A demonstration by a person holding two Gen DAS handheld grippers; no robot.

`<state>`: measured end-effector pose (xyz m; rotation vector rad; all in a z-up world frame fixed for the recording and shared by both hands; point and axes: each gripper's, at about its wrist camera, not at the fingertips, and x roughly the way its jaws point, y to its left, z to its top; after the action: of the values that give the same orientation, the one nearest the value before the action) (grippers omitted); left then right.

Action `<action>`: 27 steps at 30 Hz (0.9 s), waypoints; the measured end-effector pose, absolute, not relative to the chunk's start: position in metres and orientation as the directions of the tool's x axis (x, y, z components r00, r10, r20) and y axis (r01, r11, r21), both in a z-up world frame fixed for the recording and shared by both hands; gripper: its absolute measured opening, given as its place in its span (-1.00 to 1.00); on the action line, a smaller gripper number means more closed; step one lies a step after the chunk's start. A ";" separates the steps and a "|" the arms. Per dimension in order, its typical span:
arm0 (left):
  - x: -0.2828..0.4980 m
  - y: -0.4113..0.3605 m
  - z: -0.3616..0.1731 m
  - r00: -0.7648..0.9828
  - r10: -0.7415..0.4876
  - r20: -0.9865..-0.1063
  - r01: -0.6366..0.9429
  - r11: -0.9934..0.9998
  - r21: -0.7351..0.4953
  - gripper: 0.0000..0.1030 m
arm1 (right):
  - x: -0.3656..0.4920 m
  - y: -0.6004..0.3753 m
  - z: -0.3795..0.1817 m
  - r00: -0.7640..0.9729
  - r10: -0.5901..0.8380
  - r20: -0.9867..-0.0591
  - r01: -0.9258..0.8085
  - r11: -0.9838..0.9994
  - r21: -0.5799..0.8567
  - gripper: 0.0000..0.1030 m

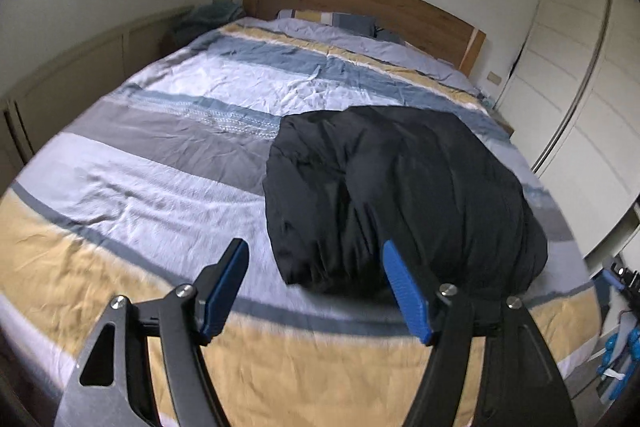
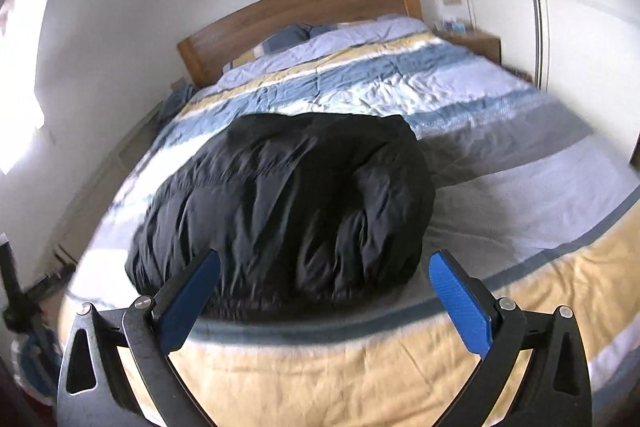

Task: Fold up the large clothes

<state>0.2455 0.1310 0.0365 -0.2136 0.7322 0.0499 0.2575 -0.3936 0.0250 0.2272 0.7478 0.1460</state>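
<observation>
Jacket [image 2: 288, 203] lies bunched on bed [image 2: 520, 187], at 12 o'clock of right gripper [image 2: 324, 275], 1 o'clock of left gripper [image 1: 314, 263]. Both spread wide, empty, clear of fabric, probably positioned for edge grasp.

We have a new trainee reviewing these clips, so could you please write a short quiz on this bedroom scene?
1. True or false: the left gripper is shut on the black jacket.
2. On what does the jacket lie? A floor, B striped bedspread, C chair.
3. Fill in: the right gripper has its jaws ____.

Key: 1 false, both grippers are open and empty; 2 B; 3 open.
</observation>
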 end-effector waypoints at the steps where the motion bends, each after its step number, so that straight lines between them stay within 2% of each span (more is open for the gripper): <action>1: 0.237 0.122 0.036 0.747 -0.013 -0.665 -0.119 0.981 -0.153 0.32 | 0.247 -0.385 0.025 0.730 0.200 -0.654 -0.061 0.971 0.230 0.99; 5: 0.198 0.083 0.043 0.770 0.068 -0.635 -0.130 0.990 -0.052 0.32 | 0.209 -0.359 0.031 0.755 0.172 -0.632 -0.094 0.983 0.156 0.99; 12: 0.138 0.040 0.063 0.827 0.143 -0.544 -0.161 0.987 0.014 0.32 | 0.146 -0.330 0.050 0.828 0.136 -0.545 -0.125 0.991 0.056 0.99; 20: 0.098 0.023 0.077 0.850 0.110 -0.516 -0.136 0.991 -0.012 0.32 | 0.103 -0.326 0.054 0.844 0.129 -0.521 -0.125 0.991 0.044 0.99; 27: 0.083 0.001 0.078 0.860 0.096 -0.502 -0.096 0.995 0.027 0.32 | 0.086 -0.326 0.057 0.854 0.120 -0.506 -0.127 0.992 0.022 0.99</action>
<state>0.0832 0.0014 0.0778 0.0010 0.5265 0.1010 0.0863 -0.3256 0.0566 -0.0126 0.5317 0.1301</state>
